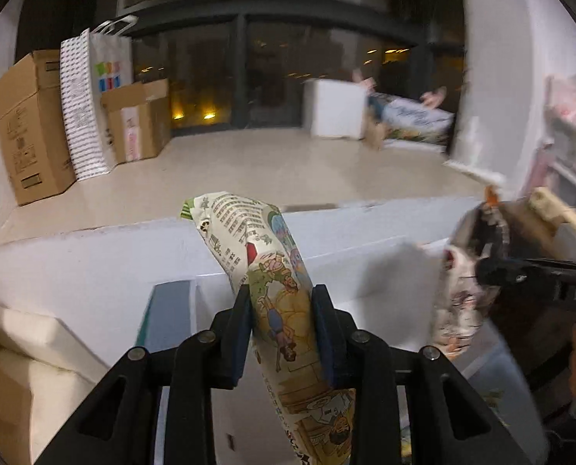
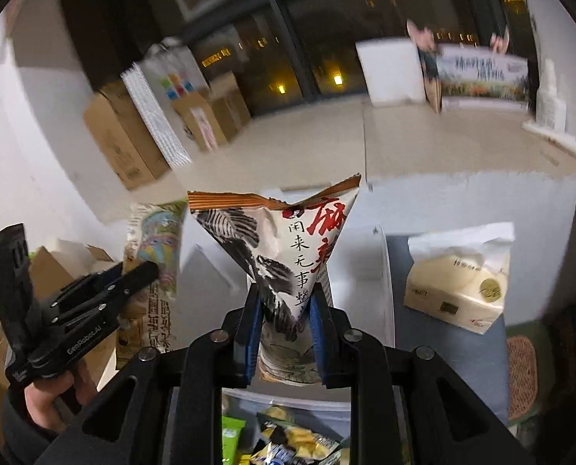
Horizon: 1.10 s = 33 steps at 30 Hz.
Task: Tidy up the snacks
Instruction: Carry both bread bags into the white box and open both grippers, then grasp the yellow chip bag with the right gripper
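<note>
The left gripper (image 1: 281, 325) has its jaws clamped on a cartoon-printed snack packet (image 1: 272, 290). The right gripper (image 2: 286, 333) pinches a white-and-orange snack bag (image 2: 284, 248) above a clear bin (image 2: 288, 403) of assorted snacks (image 2: 295, 441).

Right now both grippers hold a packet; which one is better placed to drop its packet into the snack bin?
Probably right. The right gripper holds the brush-lettered packet directly above the clear bin of snacks. The left gripper, clamping the cartoon packet, hangs over the white box wall, off to the side.
</note>
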Available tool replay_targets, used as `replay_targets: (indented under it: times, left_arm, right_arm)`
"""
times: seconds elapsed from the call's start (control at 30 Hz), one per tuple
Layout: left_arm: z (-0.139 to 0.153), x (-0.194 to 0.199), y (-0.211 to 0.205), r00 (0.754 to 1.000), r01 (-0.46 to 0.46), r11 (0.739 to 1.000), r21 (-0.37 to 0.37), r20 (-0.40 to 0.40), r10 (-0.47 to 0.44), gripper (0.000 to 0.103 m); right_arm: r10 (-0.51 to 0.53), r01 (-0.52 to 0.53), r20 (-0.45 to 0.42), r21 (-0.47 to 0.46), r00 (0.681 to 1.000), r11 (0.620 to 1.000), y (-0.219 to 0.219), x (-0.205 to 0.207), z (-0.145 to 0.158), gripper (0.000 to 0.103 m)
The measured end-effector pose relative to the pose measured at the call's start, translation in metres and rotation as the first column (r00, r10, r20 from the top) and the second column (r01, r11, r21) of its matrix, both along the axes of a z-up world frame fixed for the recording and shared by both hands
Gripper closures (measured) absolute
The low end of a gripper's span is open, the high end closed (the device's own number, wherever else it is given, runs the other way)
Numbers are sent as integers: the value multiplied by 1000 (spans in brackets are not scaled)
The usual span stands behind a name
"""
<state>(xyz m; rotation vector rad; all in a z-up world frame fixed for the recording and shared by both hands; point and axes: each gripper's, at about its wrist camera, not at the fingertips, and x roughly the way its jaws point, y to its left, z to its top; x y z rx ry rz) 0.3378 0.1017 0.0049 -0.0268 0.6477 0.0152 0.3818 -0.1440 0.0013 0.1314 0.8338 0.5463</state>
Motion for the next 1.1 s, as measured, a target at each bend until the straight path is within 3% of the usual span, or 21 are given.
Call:
replay_targets:
  times: [0.03, 0.07, 0.13, 0.17, 0.37, 0.53, 0.87, 1.1]
  left_arm:
    - [-9, 9, 2, 1000, -19, 1000, 14, -24, 20, 55]
    - [-16, 17, 5, 998, -20, 1000, 7, -66, 20, 28]
    - [-25, 18, 11, 997, -8, 1000, -30, -79, 6, 5]
    - [-27, 16, 13, 997, -3, 999, -43, -74, 0, 0]
    - [-23, -6, 17, 998, -35, 995, -90, -53, 30, 0]
    - [-8, -43, 12, 1000, -4, 992, -127, -21, 1, 0]
    - [4, -170, -10, 996, 56, 989, -137, 74, -46, 0]
    - [-20, -256, -21, 996, 51, 978, -202, 87, -34, 0]
  right_arm:
    - [-16, 16, -14, 2, 1000, 1000, 0, 6, -5, 73]
    - [-25, 25, -39, -4, 999, 1000, 1, 12, -11, 43]
    - [-43, 44, -77, 1, 996, 999, -1, 20, -20, 0]
    - [-49, 50, -74, 12, 996, 999, -4, 19, -23, 0]
    - [-85, 88, -57, 40, 995, 995, -17, 10, -23, 0]
    - [-80, 80, -7, 80, 997, 994, -28, -19, -12, 0]
    - [-28, 9, 181, 106, 983, 994, -69, -153, -6, 0]
    - [-49, 32, 177, 102, 983, 994, -100, -237, -52, 0]
